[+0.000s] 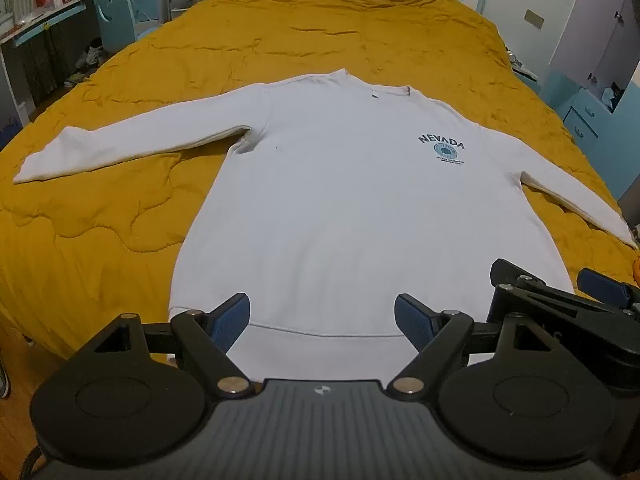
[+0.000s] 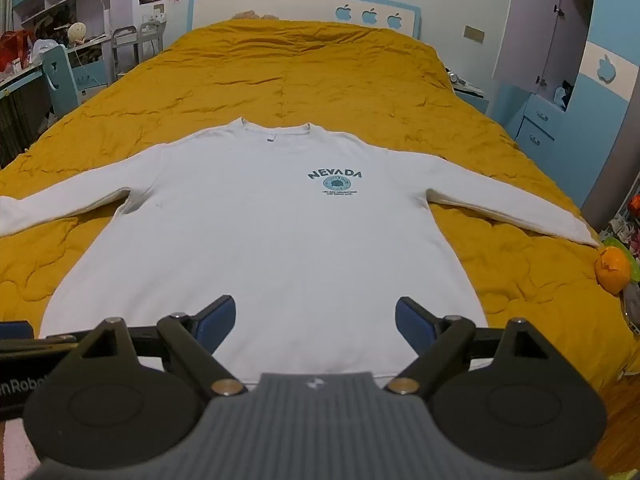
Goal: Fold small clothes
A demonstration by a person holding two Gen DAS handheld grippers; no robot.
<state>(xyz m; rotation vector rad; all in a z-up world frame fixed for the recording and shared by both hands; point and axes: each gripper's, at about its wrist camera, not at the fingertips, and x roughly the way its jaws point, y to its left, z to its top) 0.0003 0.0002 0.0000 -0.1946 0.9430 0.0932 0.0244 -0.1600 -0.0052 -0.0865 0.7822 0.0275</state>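
A white sweatshirt (image 1: 340, 208) lies flat on a big yellow blanket (image 1: 280, 40) that covers the bed. The front faces up. It is spread out with no folds in it yet. Its bottom edge is close to the cameras and its neck is far away, toward the head of the bed.

Going from left to right: the left sleeve (image 1: 120, 144) sticks out to the side and lies flat on the blanket. Next comes the wide body of the shirt. Near its armpit there is a tiny dark spot. At the top is the round neck (image 1: 376, 84) with a small tag inside. On the chest, over to the right, is the word NEVADA (image 1: 442, 144) in dark letters, with a round blue picture under it. Last comes the right sleeve (image 2: 508, 208), which also lies flat and reaches to the edge of the bed. Past its end sits an orange toy (image 2: 612, 268).

The left gripper (image 1: 322, 320) hangs over the bottom edge of the shirt. Its two blue pads are wide apart and it grabs nothing. I cannot tell if it touches the cloth. The right gripper (image 2: 316, 320) is just beside it, also over the bottom edge. Its blue pads are spread wide too, and nothing is between them but the shirt lying below.
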